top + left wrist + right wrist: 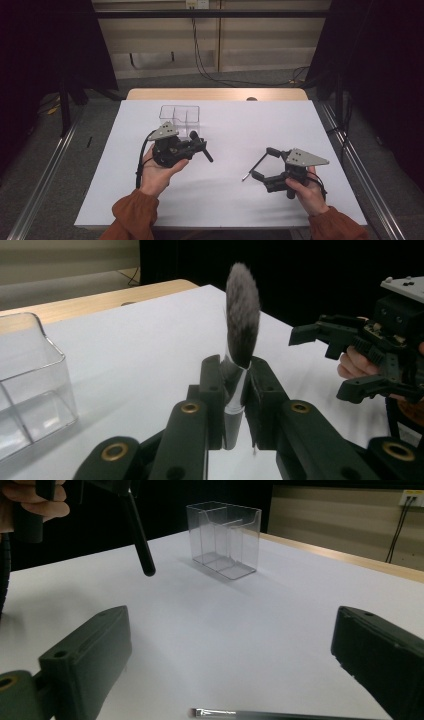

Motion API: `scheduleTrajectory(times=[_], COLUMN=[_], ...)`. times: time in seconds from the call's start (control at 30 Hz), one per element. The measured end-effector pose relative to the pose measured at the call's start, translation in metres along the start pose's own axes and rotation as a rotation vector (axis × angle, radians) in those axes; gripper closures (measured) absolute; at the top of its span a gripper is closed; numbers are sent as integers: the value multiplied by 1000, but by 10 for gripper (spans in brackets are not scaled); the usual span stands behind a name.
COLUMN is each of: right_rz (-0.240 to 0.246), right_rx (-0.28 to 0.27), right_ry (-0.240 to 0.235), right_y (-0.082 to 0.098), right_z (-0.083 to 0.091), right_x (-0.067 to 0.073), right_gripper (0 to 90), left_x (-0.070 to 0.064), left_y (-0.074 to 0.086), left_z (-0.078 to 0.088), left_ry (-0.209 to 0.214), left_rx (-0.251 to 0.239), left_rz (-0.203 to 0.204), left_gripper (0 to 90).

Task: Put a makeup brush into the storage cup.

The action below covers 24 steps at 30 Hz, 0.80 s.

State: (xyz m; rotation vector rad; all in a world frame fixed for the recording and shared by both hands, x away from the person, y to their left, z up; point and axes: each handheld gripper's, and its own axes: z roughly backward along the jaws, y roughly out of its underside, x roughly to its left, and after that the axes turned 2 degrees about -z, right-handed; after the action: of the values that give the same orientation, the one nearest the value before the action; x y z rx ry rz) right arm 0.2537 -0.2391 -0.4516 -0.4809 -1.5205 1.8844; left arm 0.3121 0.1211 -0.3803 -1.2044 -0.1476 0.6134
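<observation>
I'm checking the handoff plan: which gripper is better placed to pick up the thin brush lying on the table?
Right. The right gripper hovers open with the thin brush between its jaws, while the left gripper is shut on the fluffy brush.
</observation>
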Motion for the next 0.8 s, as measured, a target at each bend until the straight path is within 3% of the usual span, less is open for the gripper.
scheduleTrajectory(times=[0.4, 0.53, 0.8], right_rz=[-45, -38, -30], right_rx=[-21, -25, -23], right_ry=[66, 85, 115], right_y=[7, 9, 16], right_z=[23, 31, 42], right_x=[-8, -9, -11], right_gripper=[0, 0, 0], left_x=[11, 16, 25], left_y=[-4, -6, -9], left_z=[13, 16, 21], left_ry=[-31, -35, -62], left_rx=[9, 14, 21], left_rz=[4, 18, 9], left_gripper=[795, 795, 795])
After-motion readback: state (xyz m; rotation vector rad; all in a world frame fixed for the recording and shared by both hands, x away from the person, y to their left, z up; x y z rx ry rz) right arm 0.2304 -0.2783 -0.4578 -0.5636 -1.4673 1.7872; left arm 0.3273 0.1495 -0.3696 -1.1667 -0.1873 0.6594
